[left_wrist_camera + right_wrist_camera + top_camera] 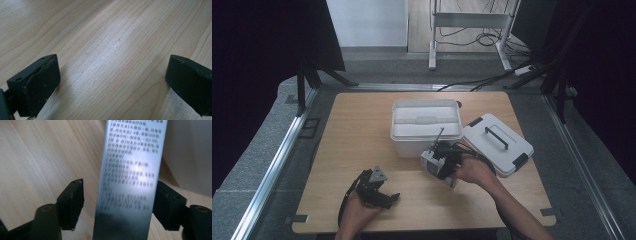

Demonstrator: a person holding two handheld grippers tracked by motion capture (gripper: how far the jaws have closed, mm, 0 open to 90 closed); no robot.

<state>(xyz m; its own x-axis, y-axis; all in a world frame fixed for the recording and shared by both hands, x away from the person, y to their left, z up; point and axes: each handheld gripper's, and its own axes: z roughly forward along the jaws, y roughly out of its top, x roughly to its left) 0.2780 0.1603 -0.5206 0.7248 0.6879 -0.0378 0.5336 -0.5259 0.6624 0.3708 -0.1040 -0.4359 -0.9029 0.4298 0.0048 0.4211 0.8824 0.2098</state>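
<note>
A tall, narrow silver box point(130, 185) with small black print stands between the jaws of my right gripper point(118, 200). The left jaw stands a clear gap away from the box, while the right jaw sits at its other edge, so the gripper is open around it. In the high view the right gripper point(439, 160) hovers just in front of the white bin point(398, 134), and the pale box point(430, 161) shows at its tip. My left gripper point(112, 82) is open, low over bare wood, with nothing between its jaws; it point(388, 198) is near the table's front edge.
The white bin is open and looks empty. Its grey-white lid point(497, 145), with a handle and black latches, lies to its right on the wooden table point(357, 130). Beyond the table are metal frame rails, cables and a stand on the floor.
</note>
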